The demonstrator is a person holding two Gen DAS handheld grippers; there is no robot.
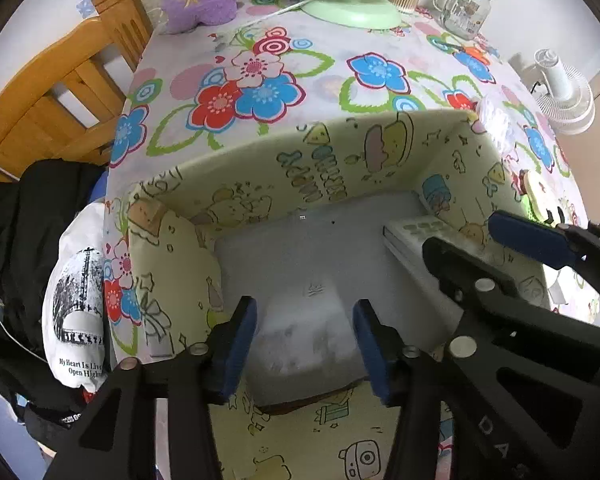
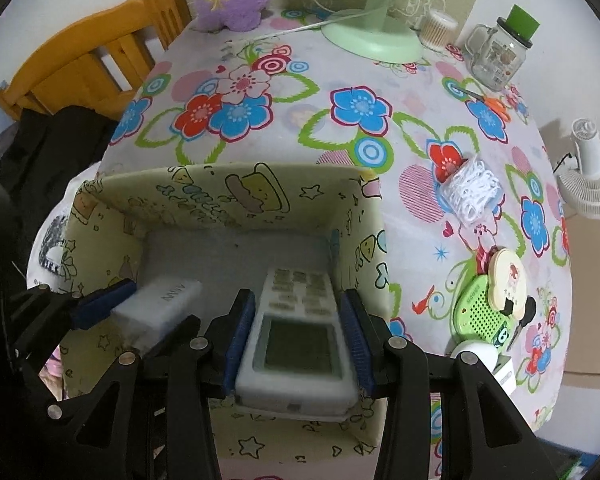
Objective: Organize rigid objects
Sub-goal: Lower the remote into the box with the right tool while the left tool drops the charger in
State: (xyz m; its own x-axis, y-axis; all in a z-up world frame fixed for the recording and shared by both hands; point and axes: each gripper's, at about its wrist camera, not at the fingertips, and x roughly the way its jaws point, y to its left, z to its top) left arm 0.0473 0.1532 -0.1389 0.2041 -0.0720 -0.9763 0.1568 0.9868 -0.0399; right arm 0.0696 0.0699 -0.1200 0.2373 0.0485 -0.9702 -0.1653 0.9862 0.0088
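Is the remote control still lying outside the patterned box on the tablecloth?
No: the remote control is inside the patterned box, between the right gripper's pads.

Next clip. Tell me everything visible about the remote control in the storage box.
The remote is a white, hard-looking plastic handset with a grey rectangular screen at its near end and rows of pale buttons beyond. It lies face up, lengthwise, inside the patterned box close to its right wall. It sits between the blue pads of the right hand-held gripper; whether they press it is unclear. A separate white block lies to its left, not touching it.
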